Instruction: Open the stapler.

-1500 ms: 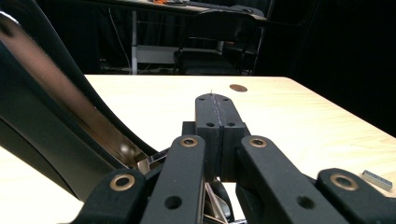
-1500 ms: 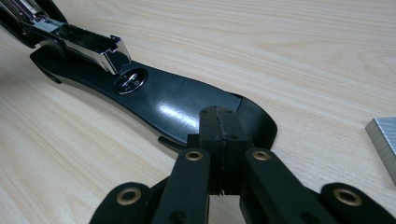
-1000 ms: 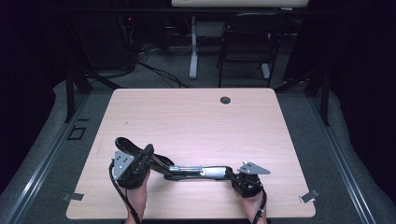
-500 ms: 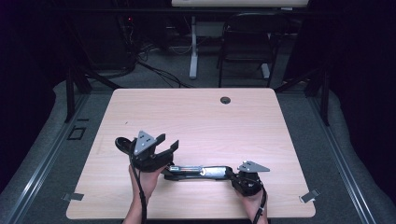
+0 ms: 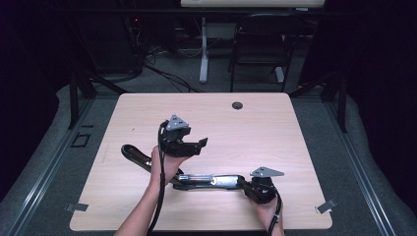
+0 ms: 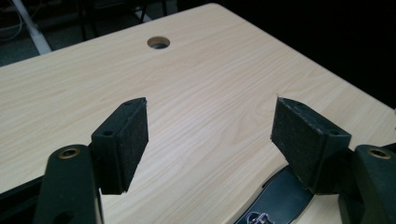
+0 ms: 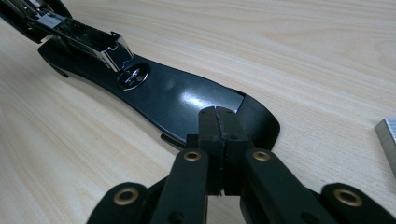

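Left claw (image 5: 194,146) lifted off stapler (image 5: 196,180), carried toward worktop (image 5: 275,123) middle; jaws just opened wide, nothing between them; stapler left lying unfolded near front edge; right claw (image 7: 218,122) shut on its base end; reloading judged next, staple strip (image 7: 388,140) seen beside.

Stapler (image 5: 196,179): black, opened out flat, lying lengthwise near the table's 6 o'clock edge. Glossy black base (image 7: 187,100) with round silver anvil (image 7: 133,75); chrome magazine (image 7: 84,37) exposed, channel up. Black top arm (image 5: 135,155) extends toward 9 o'clock, flat on the wood.
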The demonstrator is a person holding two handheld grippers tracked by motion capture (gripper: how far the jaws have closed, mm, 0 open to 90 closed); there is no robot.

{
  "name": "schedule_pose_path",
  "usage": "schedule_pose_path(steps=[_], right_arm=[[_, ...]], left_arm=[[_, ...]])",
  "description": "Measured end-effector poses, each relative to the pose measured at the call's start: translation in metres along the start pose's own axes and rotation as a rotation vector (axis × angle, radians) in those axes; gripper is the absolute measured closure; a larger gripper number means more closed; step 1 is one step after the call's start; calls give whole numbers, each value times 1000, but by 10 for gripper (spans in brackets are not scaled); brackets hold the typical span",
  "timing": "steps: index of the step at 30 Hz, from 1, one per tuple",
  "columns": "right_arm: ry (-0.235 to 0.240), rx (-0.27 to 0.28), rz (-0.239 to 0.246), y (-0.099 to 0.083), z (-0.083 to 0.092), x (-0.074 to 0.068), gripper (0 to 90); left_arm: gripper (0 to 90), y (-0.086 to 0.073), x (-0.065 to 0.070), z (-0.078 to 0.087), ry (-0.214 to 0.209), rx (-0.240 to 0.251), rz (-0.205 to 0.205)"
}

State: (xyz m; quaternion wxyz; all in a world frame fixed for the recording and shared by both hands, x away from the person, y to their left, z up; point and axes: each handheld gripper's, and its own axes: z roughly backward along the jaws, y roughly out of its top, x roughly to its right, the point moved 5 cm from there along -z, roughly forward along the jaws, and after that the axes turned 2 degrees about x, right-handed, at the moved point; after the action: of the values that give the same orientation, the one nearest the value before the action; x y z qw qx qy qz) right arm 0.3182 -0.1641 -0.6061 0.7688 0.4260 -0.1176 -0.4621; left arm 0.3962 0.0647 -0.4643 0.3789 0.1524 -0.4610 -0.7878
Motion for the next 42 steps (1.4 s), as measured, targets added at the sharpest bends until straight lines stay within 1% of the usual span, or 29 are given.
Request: schedule_pose_path(steps=[1, 2, 3, 5, 7, 10, 11, 13, 14, 15, 17, 19, 20, 22, 24, 25, 26, 29, 30, 32, 33, 34, 35, 36, 37, 38, 39, 40, 42], right_arm=[[3, -4, -1, 1, 0, 0, 855], [-15, -7, 4, 2, 0, 1, 845], [-28, -19, 9, 2, 1, 1, 833], [-9, -32, -4, 3, 1, 3, 804], [-11, -50, -4, 3, 2, 5, 777], [9, -90, -14, 4, 3, 9, 764], [13, -101, -15, 5, 3, 10, 764], [1, -121, 1, 8, 2, 10, 744], [-4, -136, 3, 10, 2, 10, 720], [-2, -137, 1, 12, 1, 9, 662], [2, -155, 9, 17, 1, 9, 604], [-10, -170, 15, 24, 3, 10, 506], [-23, -194, 15, 27, 3, 11, 483], [-43, -213, 43, 36, 4, 12, 441], [-64, -248, 67, 46, 5, 13, 391], [-68, -246, 75, 52, 5, 14, 375], [-76, -261, 89, 57, 5, 15, 350], [-68, -303, 118, 71, 4, 16, 349], [-76, -321, 135, 75, 5, 17, 345], [-73, -338, 140, 80, 4, 18, 309], [-82, -363, 157, 83, 4, 20, 299], [-83, -378, 162, 85, 4, 20, 296], [-70, -377, 157, 87, 2, 20, 279], [-71, -395, 170, 89, 1, 22, 265], [-67, -414, 170, 90, 0, 23, 252], [-59, -439, 177, 89, -2, 24, 226], [-63, -444, 184, 88, -4, 26, 217], [-57, -477, 202, 87, -3, 28, 211], [-48, -483, 218, 84, -3, 31, 203]], left_arm=[[265, 0, -2, -1, -7, -4, 13], [263, -1, -3, -3, -10, -9, 21], [258, -2, -3, -4, 4, -22, 5], [243, -5, 0, -6, 14, -67, -42], [233, -9, 3, -5, 13, -94, -69], [214, -16, 11, -1, -3, -111, -95], [197, -18, 14, 2, -16, -121, -103], [176, -23, 19, 6, -27, -127, -123], [169, -25, 22, 8, -40, -133, -128], [159, -27, 25, 11, -57, -141, -133], [151, -32, 29, 17, -70, -140, -146], [140, -37, 32, 22, -90, -143, -146], [140, -39, 33, 24, -99, -145, -144], [137, -44, 34, 27, -110, -161, -145], [125, -50, 35, 30, -110, -173, -151], [122, -52, 35, 31, -110, -176, -152], [121, -55, 35, 32, -112, -181, -153], [110, -60, 36, 36, -116, -193, -158], [104, -62, 36, 38, -115, -196, -163], [92, -65, 36, 40, -121, -205, -166], [87, -67, 36, 41, -121, -209, -163], [81, -69, 36, 42, -120, -213, -167], [77, -71, 36, 43, -120, -222, -168], [69, -73, 37, 43, -128, -244, -171], [54, -75, 38, 44, -135, -250, -168], [47, -78, 39, 45, -136, -254, -173], [48, -79, 39, 47, -137, -254, -175], [48, -81, 39, 47, -139, -256, -179], [46, -82, 40, 49, -139, -250, -176]])
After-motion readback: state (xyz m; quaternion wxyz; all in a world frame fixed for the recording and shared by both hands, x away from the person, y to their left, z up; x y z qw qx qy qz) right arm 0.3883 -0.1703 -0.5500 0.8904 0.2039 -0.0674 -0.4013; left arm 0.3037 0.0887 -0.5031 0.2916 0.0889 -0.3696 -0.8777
